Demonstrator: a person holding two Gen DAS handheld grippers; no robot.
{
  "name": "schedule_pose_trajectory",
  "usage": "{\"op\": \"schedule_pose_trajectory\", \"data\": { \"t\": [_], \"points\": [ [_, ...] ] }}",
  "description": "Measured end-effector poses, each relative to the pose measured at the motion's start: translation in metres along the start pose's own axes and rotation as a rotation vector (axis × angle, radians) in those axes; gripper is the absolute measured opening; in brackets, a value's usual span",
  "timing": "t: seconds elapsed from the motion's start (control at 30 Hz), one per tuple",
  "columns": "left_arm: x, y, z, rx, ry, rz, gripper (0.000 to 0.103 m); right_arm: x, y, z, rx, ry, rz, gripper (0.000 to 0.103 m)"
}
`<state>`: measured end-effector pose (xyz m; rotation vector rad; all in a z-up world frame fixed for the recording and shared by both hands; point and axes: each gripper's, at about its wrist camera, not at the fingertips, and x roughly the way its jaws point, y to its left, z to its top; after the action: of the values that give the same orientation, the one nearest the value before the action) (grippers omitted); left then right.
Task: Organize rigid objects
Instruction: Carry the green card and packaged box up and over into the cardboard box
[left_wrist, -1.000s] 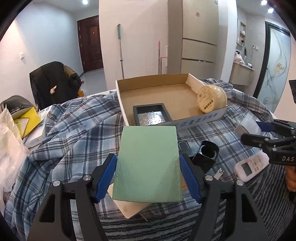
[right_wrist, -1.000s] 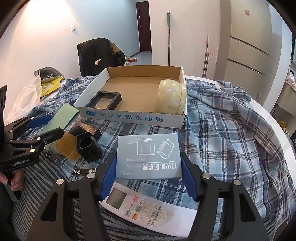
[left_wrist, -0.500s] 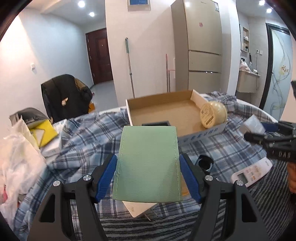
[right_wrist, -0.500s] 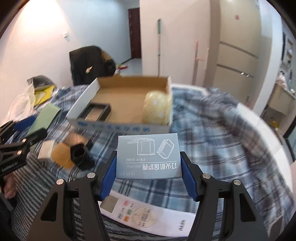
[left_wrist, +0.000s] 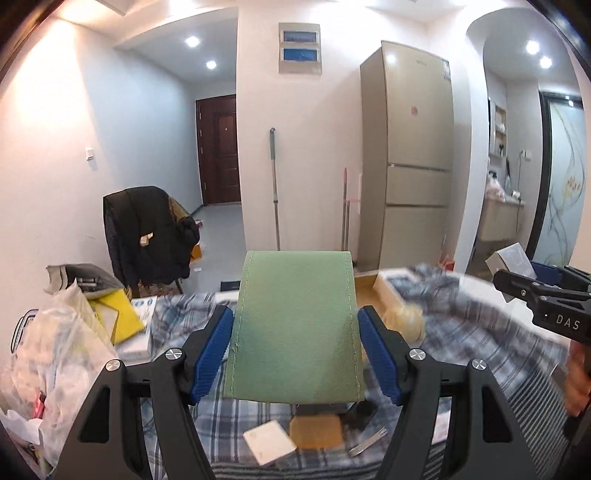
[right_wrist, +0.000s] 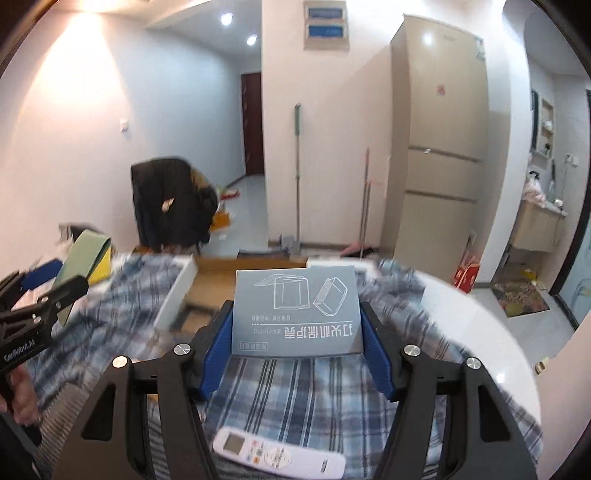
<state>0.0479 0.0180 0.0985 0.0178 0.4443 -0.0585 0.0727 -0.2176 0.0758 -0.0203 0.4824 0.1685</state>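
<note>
While each of the two tools pinches one thing, both are held in the air above the surface. One green case (left_wrist: 295, 325) sits clamped between the blue pads of the left tool (left_wrist: 295, 354); one grey box (right_wrist: 296, 311) (printed with line drawings of containers) is clamped in the right tool (right_wrist: 297, 350). Below the left tool lie one white square piece (left_wrist: 269, 446) and one amber block (left_wrist: 315, 432), on a plaid cloth (right_wrist: 288, 391). One white remote (right_wrist: 279, 455) lies under the right tool. One cardboard tray (right_wrist: 177, 291) rests farther back. One fridge (left_wrist: 417, 155) stands by the wall.
</note>
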Motion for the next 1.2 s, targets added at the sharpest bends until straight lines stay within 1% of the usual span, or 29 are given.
{"op": "schedule_pose_trajectory", "data": {
  "t": [0.1, 0.2, 0.33, 0.4, 0.47, 0.5, 0.57, 0.63, 0.7, 0.77, 0.83, 0.9, 0.97, 1.0, 1.07, 1.1, 1.2],
  "points": [
    [-0.005, -0.005, 0.025, -0.017, -0.041, 0.011, 0.072, -0.009, -0.002, 0.026, 0.022, -0.042, -0.001, 0.063],
    [-0.005, -0.01, 0.049, -0.058, -0.084, -0.002, 0.072, -0.008, 0.0, 0.051, 0.051, -0.073, -0.004, 0.063],
    [0.008, -0.013, 0.08, -0.124, -0.115, -0.042, 0.072, 0.014, 0.0, 0.075, 0.125, -0.063, 0.026, 0.063],
    [0.019, -0.016, 0.097, -0.122, -0.114, -0.05, 0.072, 0.029, 0.001, 0.087, 0.131, -0.056, 0.026, 0.063],
    [0.03, -0.018, 0.109, -0.11, -0.118, -0.033, 0.072, 0.043, 0.002, 0.098, 0.131, -0.053, 0.015, 0.063],
    [0.036, -0.018, 0.115, -0.103, -0.125, -0.013, 0.072, 0.051, 0.0, 0.103, 0.146, -0.053, 0.007, 0.063],
    [0.047, -0.018, 0.118, -0.097, -0.138, 0.0, 0.072, 0.065, -0.002, 0.109, 0.181, -0.054, 0.002, 0.063],
    [0.066, -0.015, 0.117, -0.116, -0.124, 0.004, 0.072, 0.081, -0.002, 0.112, 0.209, -0.05, -0.003, 0.063],
    [0.091, -0.008, 0.112, -0.16, -0.088, -0.022, 0.072, 0.097, -0.002, 0.112, 0.231, -0.034, 0.006, 0.063],
    [0.116, -0.001, 0.103, -0.195, -0.05, -0.05, 0.072, 0.113, -0.003, 0.104, 0.251, -0.01, 0.019, 0.063],
    [0.144, 0.002, 0.088, -0.204, -0.008, -0.052, 0.072, 0.13, -0.005, 0.09, 0.243, 0.021, 0.019, 0.063],
    [0.165, 0.003, 0.076, -0.202, 0.028, -0.044, 0.072, 0.151, -0.006, 0.077, 0.215, 0.073, 0.014, 0.063],
    [0.193, 0.006, 0.065, -0.214, 0.088, -0.055, 0.072, 0.177, -0.005, 0.067, 0.167, 0.16, 0.04, 0.063],
    [0.202, 0.006, 0.061, -0.224, 0.104, -0.051, 0.072, 0.187, -0.006, 0.061, 0.166, 0.193, 0.043, 0.063],
    [0.224, 0.006, 0.051, -0.221, 0.148, -0.037, 0.072, 0.202, -0.01, 0.051, 0.18, 0.237, 0.045, 0.063],
    [0.232, 0.006, 0.047, -0.216, 0.168, -0.036, 0.072, 0.21, -0.009, 0.047, 0.168, 0.26, 0.043, 0.063],
    [0.251, 0.008, 0.033, -0.209, 0.211, -0.028, 0.072, 0.222, -0.008, 0.038, 0.156, 0.295, 0.034, 0.063]
  ]
}}
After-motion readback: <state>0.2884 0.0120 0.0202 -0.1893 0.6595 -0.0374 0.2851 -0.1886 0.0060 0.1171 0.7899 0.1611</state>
